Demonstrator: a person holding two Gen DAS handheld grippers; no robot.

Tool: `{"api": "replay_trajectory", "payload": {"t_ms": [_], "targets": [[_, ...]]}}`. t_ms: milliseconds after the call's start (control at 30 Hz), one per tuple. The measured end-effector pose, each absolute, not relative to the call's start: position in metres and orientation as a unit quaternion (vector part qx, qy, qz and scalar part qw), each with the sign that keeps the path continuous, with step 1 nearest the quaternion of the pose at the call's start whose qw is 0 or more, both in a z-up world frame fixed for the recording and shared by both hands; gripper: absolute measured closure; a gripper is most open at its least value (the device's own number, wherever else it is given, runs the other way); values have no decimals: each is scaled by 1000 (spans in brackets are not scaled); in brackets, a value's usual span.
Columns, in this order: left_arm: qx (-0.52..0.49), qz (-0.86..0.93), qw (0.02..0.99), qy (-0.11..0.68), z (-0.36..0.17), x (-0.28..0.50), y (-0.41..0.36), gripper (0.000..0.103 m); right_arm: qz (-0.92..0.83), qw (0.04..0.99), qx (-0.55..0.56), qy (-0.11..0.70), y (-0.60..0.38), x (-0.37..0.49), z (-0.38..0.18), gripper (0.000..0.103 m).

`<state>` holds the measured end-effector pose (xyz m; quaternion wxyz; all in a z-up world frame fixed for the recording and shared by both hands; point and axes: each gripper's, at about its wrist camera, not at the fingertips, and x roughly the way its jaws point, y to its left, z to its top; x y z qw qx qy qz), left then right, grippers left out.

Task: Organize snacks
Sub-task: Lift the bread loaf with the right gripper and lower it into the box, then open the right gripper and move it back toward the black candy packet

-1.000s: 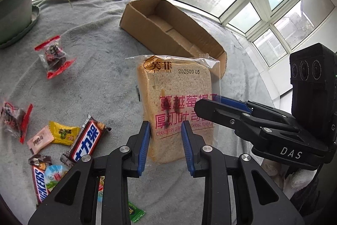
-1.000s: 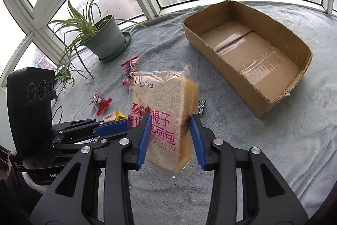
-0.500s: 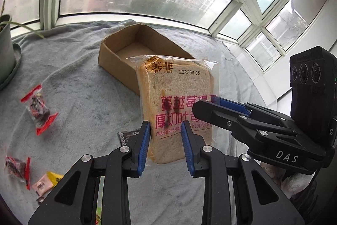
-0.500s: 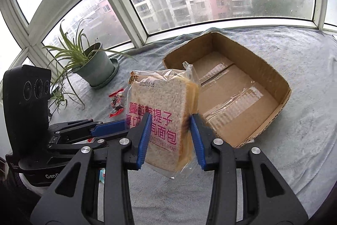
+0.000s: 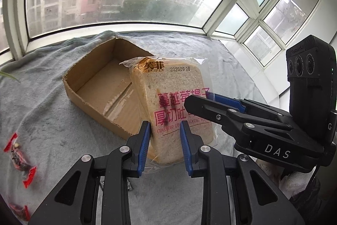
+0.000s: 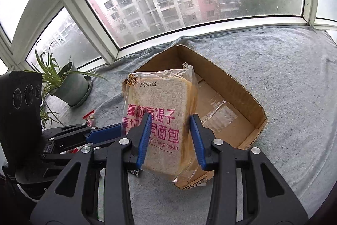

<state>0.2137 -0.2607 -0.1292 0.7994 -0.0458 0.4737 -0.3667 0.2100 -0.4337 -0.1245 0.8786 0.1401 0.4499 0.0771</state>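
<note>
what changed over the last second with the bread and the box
Both grippers carried the clear-wrapped pack of sliced toast bread toward the open brown cardboard box, which now sits right behind it and looks bigger. The loose snacks on the grey cloth slid out of the left wrist view. The left gripper closed a little further on the pack. The right gripper kept its grip; the box remains empty.

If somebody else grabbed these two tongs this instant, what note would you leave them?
Left tongs: shut on the bag of toast bread at its lower edge; they have just closed a little more.
Right tongs: shut on the same bag from its other side.
The bag is held upright in the air, near the open cardboard box, not yet inside.
The box looks empty.
Left to do: lower the bread into the box, let go, then gather the red-wrapped snacks lying on the grey cloth.
</note>
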Motion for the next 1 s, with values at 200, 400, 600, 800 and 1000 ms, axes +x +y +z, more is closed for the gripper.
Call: {"api": "replay_trajectory", "payload": {"t_ms": [200,400,600,800,1000], "targets": [[-40,-367,793,484,-140,220,-278,78,68,875,143,457,-449,215,-135,63],[-38,-370,789,489,-144,221,-285,78,37,877,134,460,-459,215,-142,62],[-41,-362,793,489,-144,221,-274,78,36,877,139,459,-462,210,-142,56],[-41,-360,798,481,-134,218,-266,78,42,881,126,453,-452,204,-132,55],[-31,-351,812,466,-117,208,-251,78,50,891,107,437,-436,192,-116,39]]}}
